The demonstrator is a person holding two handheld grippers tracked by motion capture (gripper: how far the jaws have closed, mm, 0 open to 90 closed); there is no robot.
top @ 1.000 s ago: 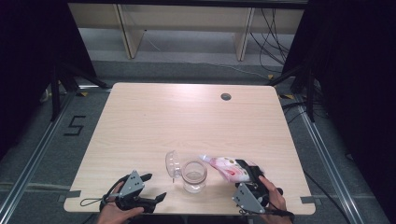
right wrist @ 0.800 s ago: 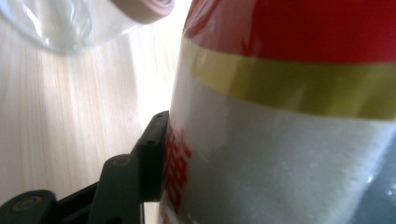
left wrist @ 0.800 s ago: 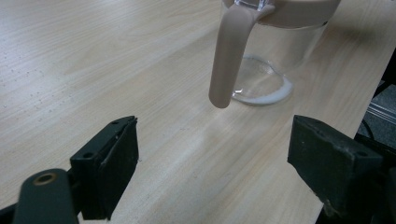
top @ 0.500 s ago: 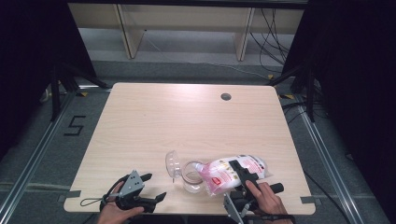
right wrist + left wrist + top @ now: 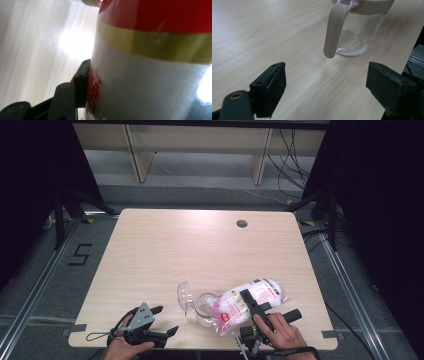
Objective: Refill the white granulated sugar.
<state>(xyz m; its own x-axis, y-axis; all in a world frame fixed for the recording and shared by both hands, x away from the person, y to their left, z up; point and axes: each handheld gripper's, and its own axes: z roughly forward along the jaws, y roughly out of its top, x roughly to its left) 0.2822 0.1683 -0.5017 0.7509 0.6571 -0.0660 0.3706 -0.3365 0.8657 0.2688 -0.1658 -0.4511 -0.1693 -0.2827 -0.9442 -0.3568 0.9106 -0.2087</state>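
1. The right tongs (image 5: pixel 250 306) grip a bag (image 5: pixel 247 302) of white powder; one black jaw presses flat against the bag's side in the right gripper view.
2. The bag is held tilted, its lower end over the mouth of a clear jug (image 5: pixel 202 307).
3. The jug stands upright on the worktop (image 5: pixel 200 250), near the front edge, with a thin white layer in its bottom (image 5: pixel 352 51).
4. Its pink handle (image 5: pixel 335 30) hangs down its side.
5. A clear lid (image 5: pixel 183 296) sits touching the jug's left side.
6. The left tongs (image 5: pixel 162 322) rest low, left of the jug, jaws wide apart with nothing between them.
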